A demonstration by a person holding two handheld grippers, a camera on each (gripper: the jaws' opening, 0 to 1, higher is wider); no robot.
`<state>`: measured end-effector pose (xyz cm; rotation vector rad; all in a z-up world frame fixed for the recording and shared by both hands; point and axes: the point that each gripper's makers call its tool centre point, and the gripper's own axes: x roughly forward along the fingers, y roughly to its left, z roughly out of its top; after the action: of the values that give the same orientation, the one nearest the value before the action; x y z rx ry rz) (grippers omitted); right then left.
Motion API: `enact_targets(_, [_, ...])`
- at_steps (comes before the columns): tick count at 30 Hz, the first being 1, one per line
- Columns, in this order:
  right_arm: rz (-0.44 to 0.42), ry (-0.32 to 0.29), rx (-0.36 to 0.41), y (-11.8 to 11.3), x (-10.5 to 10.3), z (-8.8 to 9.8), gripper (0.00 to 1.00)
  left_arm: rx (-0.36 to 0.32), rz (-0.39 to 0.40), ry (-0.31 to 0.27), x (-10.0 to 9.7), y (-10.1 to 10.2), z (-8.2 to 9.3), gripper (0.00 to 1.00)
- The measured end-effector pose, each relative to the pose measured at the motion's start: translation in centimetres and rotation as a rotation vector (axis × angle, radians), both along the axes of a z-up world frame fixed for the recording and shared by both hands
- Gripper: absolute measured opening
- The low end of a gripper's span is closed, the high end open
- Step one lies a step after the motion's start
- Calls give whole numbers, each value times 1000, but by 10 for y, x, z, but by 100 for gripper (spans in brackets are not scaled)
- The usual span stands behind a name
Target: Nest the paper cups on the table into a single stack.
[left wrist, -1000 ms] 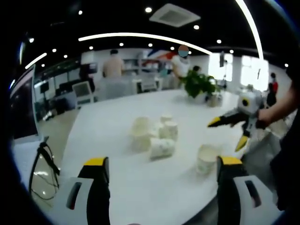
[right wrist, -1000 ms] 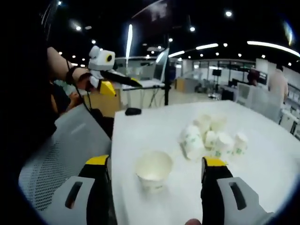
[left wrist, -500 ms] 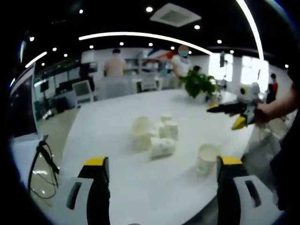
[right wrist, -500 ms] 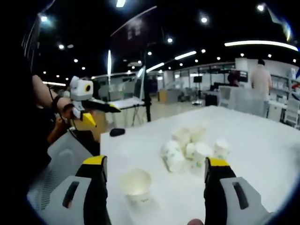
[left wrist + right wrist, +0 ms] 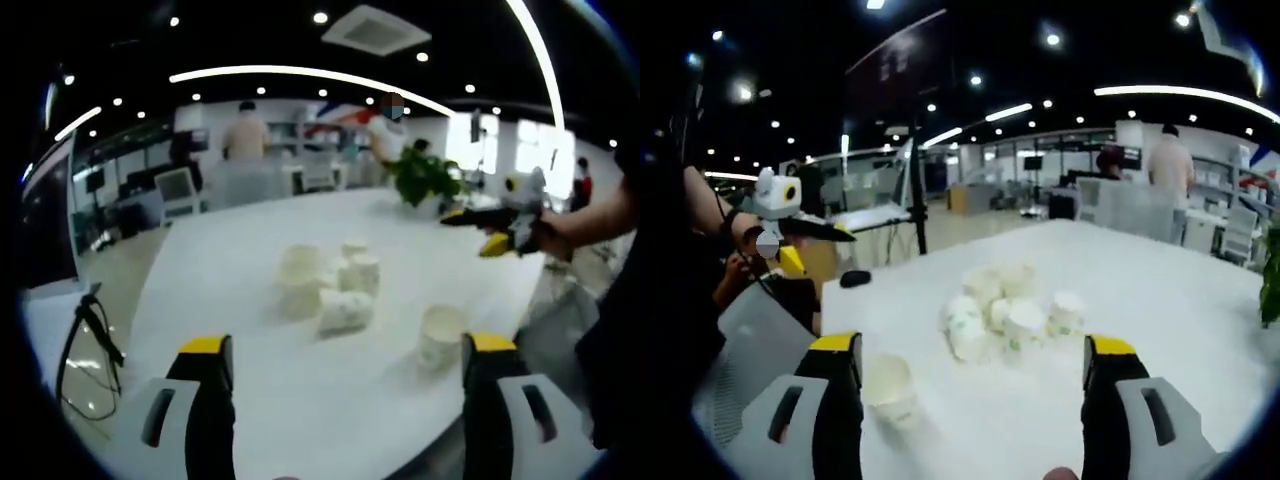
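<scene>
Left gripper view: my left gripper (image 5: 340, 385) and right gripper (image 5: 973, 400) hang with jaws apart and empty, because the paper cups (image 5: 335, 285) on the bench (image 5: 230, 290) are unstacked and one lone cup (image 5: 441, 336) waits near its edge.

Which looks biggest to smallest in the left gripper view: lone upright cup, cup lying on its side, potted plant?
1. potted plant
2. lone upright cup
3. cup lying on its side

The two cups look close in size; the upright one sits nearer the camera, so that ranking is unsure. The plant is farthest yet looks widest.
</scene>
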<state>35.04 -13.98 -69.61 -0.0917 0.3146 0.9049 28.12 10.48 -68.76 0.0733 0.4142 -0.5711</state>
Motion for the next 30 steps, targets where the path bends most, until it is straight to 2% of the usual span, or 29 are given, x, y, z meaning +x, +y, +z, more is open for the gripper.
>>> enact_targets(2, [-27, -5, -5, -6, 4, -1, 93, -4, 4, 1, 0, 1, 0, 93])
enact_targets(6, [-69, 1, -7, -15, 11, -5, 94, -6, 9, 1, 1, 1, 1, 93])
enact_targets(21, [-91, 8, -63, -24, 19, -20, 98, -1, 2, 21, 2, 0, -4, 93])
enact_targets(25, [-102, 33, -63, -28, 22, -26, 100, -4, 10, 18, 6, 2, -3, 93])
enact_targets(30, [-110, 36, -44, -28, 22, -24, 100, -7, 24, 24, 12, 5, -5, 93])
